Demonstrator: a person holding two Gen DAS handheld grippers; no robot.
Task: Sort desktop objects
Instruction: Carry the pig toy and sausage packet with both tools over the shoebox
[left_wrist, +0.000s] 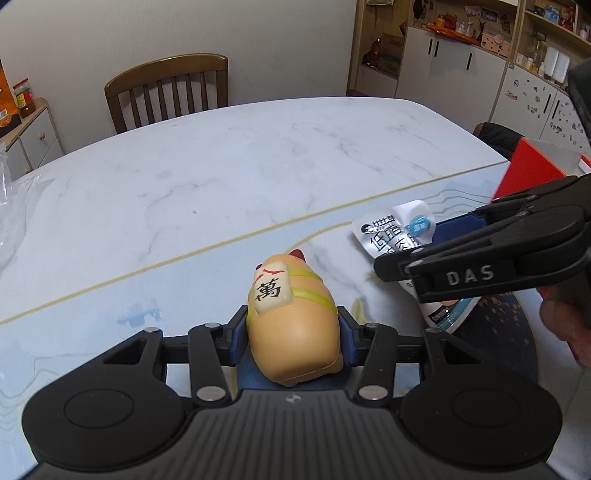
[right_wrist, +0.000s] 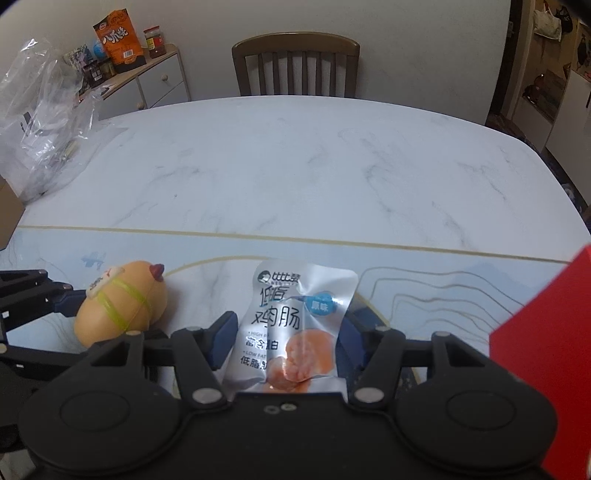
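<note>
A tan cat-shaped squishy toy (left_wrist: 295, 295) with a mahjong tile strapped to its back by yellow bands sits between the blue pads of my left gripper (left_wrist: 292, 321), which is shut on its sides. In the right wrist view the toy (right_wrist: 122, 299) shows at the left, with the left gripper's fingers behind it. A silver chicken-sausage snack packet (right_wrist: 295, 306) stands upright between the pads of my right gripper (right_wrist: 289, 325), which presses on both of its edges. From the left wrist view the packet (left_wrist: 391, 232) lies to the right of the toy, inside the right gripper (left_wrist: 410, 251).
Both objects are over a pale blue desk mat (left_wrist: 110, 332) with a gold border, laid on a white marble table (right_wrist: 295, 166). A red box (right_wrist: 546, 350) stands close on the right. A clear plastic bag (right_wrist: 44, 122) lies at the far left, and a wooden chair (right_wrist: 295, 66) stands behind the table.
</note>
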